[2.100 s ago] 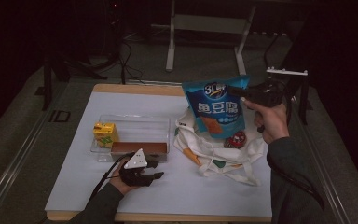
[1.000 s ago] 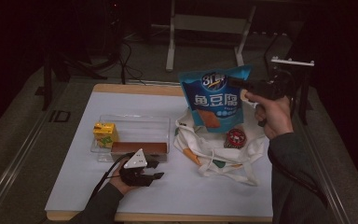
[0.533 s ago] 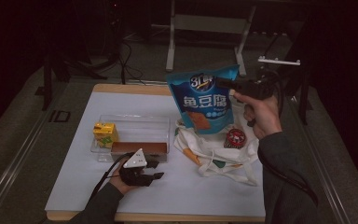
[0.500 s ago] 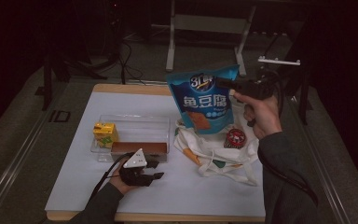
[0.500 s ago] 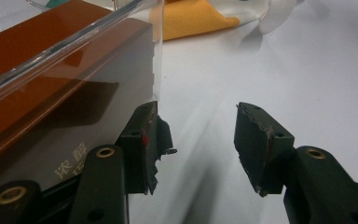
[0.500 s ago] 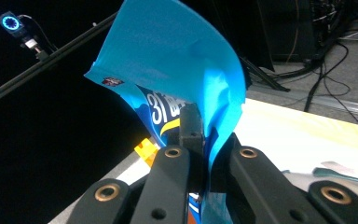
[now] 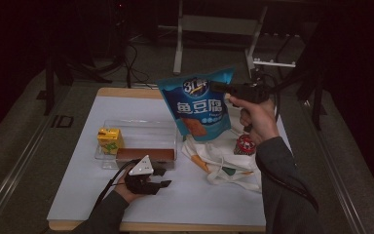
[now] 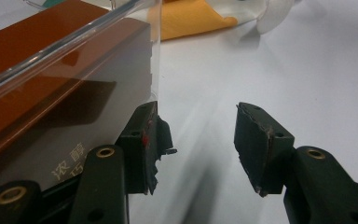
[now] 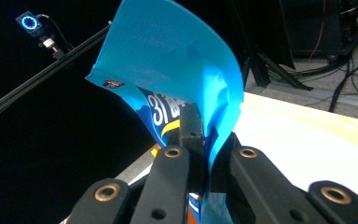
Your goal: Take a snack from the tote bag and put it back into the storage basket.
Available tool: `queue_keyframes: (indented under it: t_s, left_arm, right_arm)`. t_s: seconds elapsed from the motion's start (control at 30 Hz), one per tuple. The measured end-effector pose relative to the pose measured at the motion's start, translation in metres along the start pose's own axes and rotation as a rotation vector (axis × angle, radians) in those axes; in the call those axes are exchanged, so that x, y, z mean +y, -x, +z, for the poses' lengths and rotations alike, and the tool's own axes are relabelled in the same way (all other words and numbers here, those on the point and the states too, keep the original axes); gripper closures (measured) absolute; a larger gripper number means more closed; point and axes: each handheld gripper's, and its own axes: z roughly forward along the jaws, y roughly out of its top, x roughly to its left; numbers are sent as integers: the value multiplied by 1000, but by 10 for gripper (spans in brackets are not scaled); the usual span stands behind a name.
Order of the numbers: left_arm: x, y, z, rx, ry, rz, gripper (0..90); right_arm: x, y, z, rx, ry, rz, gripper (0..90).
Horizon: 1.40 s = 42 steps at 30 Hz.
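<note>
A blue snack bag [image 7: 198,105] hangs in the air above the white table [image 7: 214,204], pinched at its upper right edge by my right gripper [image 7: 222,88], which is shut on it. In the right gripper view the bag [image 9: 177,60] folds around the closed jaws of the right gripper [image 9: 205,140]. My left gripper [image 7: 164,177] rests on the table near the front, open and holding nothing. In the left gripper view the left gripper [image 8: 198,140] has one pad against the corner of a clear plastic bin [image 8: 74,42].
The clear bin [image 7: 141,127] holds a yellow juice carton [image 7: 109,138] and a long brown box [image 7: 146,155]. A white tote bag [image 7: 224,163] with orange print lies crumpled at the right, a red round packet [image 7: 245,145] on it. Dark floor and stands surround the table.
My right gripper has carried the blue bag leftward, from over the tote bag toward the clear bin. The left gripper has stayed where it was.
</note>
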Motion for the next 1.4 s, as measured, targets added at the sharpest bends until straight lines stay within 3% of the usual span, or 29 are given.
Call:
queue_keyframes:
  t_s: [0.47, 1.4]
  left_arm:
    - [0, 0, 0, -3, -1, 5, 502]
    - [0, 2, 1, -2, -8, 23, 500]
  right_arm:
    - [0, -9, 30, 50, -4, 5, 884]
    - [-5, -21, 81, 73, -26, 29, 884]
